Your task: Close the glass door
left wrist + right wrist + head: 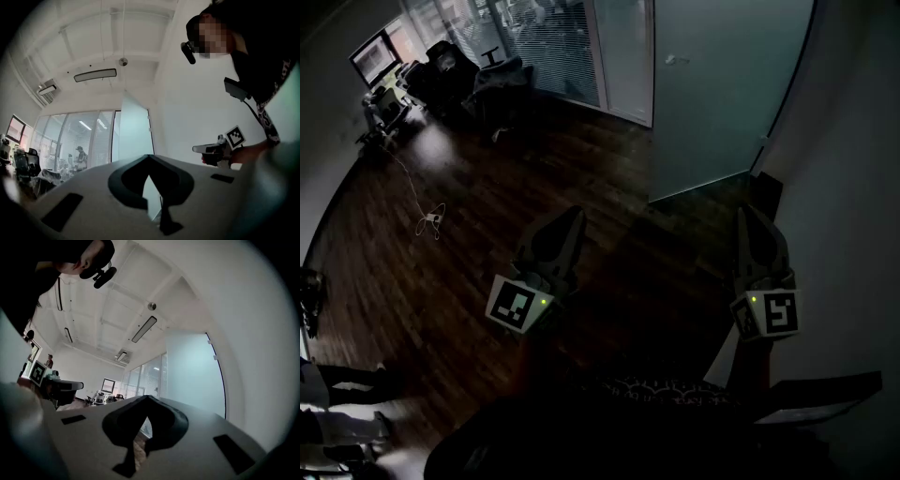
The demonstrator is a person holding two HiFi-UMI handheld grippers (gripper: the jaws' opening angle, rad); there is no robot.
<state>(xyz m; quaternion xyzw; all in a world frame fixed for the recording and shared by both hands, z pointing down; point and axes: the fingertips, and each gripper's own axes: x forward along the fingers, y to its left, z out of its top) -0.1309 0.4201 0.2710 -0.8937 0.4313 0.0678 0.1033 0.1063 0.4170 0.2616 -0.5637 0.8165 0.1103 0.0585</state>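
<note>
Glass door point(722, 94): tall frosted pale panel, ajar, above dark floor point(581, 178). Left gripper point(570, 220), right gripper point(752, 217): fingers together, empty.

The glass door point(722, 94) stands at the far side, right of centre, with the wall point(853, 187) on its right and a glazed partition point(553, 47) on its left. Chairs point(459, 70) sit before the partition at the far left, with a monitor point(375, 56) further left. A cable point(427, 217) lies on the floor point(609, 187), nearer than the chairs. The left gripper point(567, 225) and right gripper point(755, 230) are near, well apart, short of the door; the right one is beside the wall.
</note>
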